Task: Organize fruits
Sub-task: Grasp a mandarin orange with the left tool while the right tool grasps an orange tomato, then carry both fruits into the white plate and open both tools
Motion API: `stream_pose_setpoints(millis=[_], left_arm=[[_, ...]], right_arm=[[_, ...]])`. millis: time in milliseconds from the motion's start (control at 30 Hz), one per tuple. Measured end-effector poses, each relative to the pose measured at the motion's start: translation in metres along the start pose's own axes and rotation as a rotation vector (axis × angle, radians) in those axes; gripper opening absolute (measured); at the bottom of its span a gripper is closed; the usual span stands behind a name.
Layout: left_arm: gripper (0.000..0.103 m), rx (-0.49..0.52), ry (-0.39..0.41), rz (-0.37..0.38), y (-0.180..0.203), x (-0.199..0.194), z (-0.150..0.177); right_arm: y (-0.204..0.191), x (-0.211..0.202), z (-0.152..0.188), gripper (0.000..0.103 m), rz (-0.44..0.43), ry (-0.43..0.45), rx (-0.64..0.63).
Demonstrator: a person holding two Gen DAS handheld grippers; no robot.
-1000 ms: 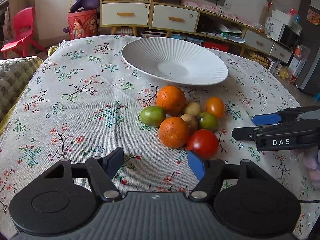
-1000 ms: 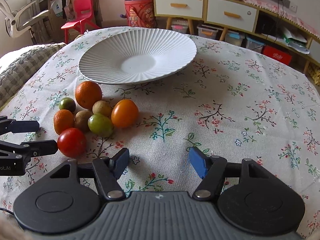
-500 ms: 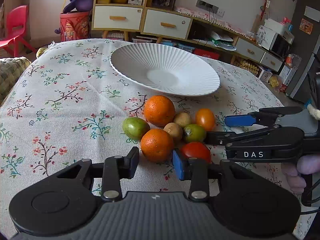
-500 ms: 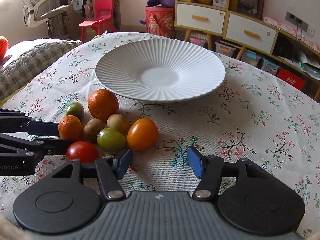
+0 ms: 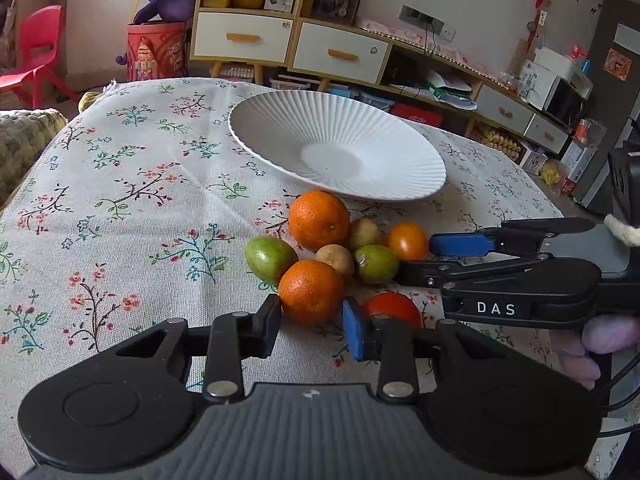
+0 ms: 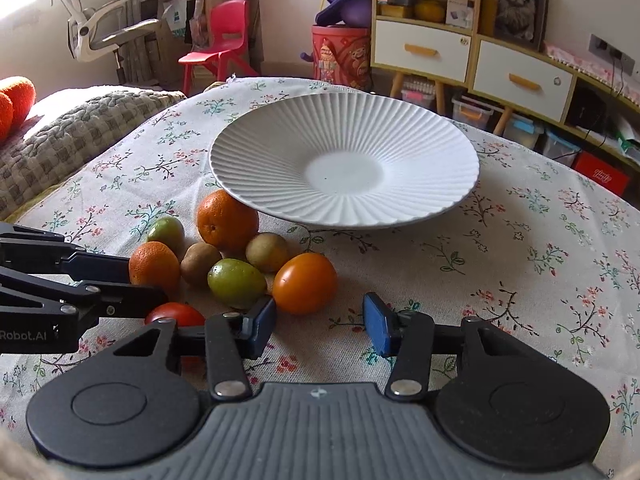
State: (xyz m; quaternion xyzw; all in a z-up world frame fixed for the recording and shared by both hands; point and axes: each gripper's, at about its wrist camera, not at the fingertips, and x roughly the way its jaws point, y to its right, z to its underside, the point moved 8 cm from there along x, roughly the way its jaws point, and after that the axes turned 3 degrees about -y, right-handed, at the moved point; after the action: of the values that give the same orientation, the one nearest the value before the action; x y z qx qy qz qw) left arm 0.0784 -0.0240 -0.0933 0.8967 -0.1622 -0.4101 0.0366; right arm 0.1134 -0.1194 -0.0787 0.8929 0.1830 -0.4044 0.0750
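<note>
A pile of fruit lies on the floral tablecloth in front of a white ribbed plate (image 5: 280, 124) (image 6: 432, 152). My left gripper (image 5: 310, 326) is open, its fingers on either side of the near orange (image 5: 311, 292), just short of it. A red tomato (image 5: 390, 306) lies to its right. My right gripper (image 6: 320, 326) is open, just in front of an orange tomato (image 6: 305, 282) and a green fruit (image 6: 236, 282). A bigger orange (image 6: 227, 220) lies by the plate's rim, partly under it in the right wrist view. Two brown kiwis (image 6: 200, 263) and another green fruit (image 5: 270, 254) lie among them.
The right gripper shows in the left wrist view (image 5: 424, 258), reaching in from the right. The left gripper shows in the right wrist view (image 6: 144, 280), reaching in from the left. A knitted cushion (image 6: 64, 136) lies beyond the table's left edge. Cabinets stand behind.
Both grippers have moved forward to the fruit pile. The left jaws have narrowed around the near orange. The right gripper has come up to the orange tomato.
</note>
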Motion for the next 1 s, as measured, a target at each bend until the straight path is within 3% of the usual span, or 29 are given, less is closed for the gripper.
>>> stream_pose_setpoints(millis=[333, 667, 1000], left_arm=[[0.021, -0.023, 0.016, -0.012, -0.0014, 0.0017, -0.0014], [0.019, -0.034, 0.010, -0.020, -0.0035, 0.0007, -0.0028], [0.019, -0.024, -0.008, -0.028, -0.0013, -0.0026, -0.0059]], right_arm=[[-0.0025, 0.0034, -0.0046, 0.046, -0.013, 0.019, 0.010], [-0.0087, 0.0040, -0.0050, 0.031, -0.036, 0.019, -0.004], [-0.0094, -0.0028, -0.0021, 0.029, -0.063, -0.049, 0.063]])
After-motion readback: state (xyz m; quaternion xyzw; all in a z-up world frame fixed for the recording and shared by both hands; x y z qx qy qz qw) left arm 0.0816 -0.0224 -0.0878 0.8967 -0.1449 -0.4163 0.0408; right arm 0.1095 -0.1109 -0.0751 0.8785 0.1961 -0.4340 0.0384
